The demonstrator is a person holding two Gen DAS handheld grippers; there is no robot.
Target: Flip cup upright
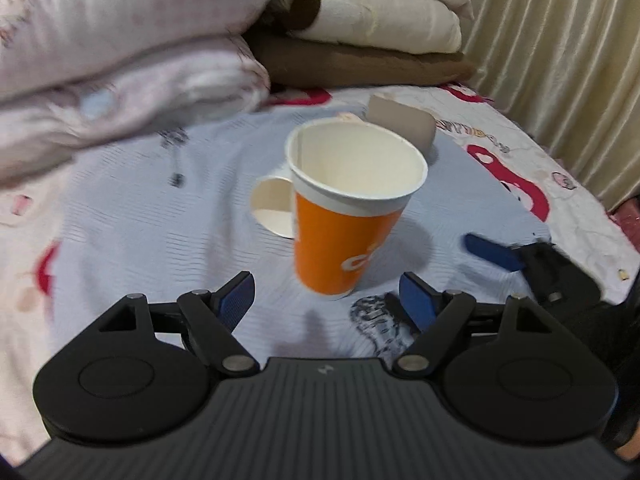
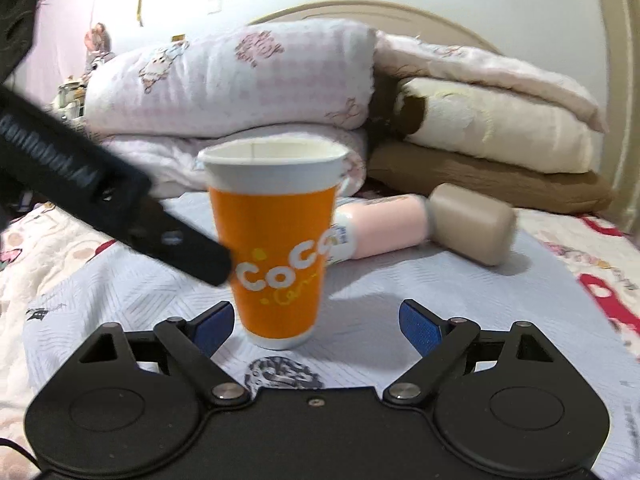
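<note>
An orange paper cup (image 1: 344, 236) with a white rim and paper handle stands upright, mouth up, on the light blue sheet; the right wrist view shows it (image 2: 280, 248) with "CoCo" printed on it. My left gripper (image 1: 328, 300) is open, its blue pads on either side just short of the cup's base. My right gripper (image 2: 316, 326) is open and empty, close in front of the cup. The right gripper's fingers (image 1: 496, 254) show at the right of the left wrist view. The left gripper's black body (image 2: 100, 196) crosses the left of the right wrist view.
A pink bottle with a beige cap (image 2: 472, 226) lies on its side behind the cup; its cap also shows in the left wrist view (image 1: 404, 122). Folded quilts (image 2: 256, 92) and blankets (image 1: 372, 28) are stacked at the back. A curtain (image 1: 560, 60) hangs at right.
</note>
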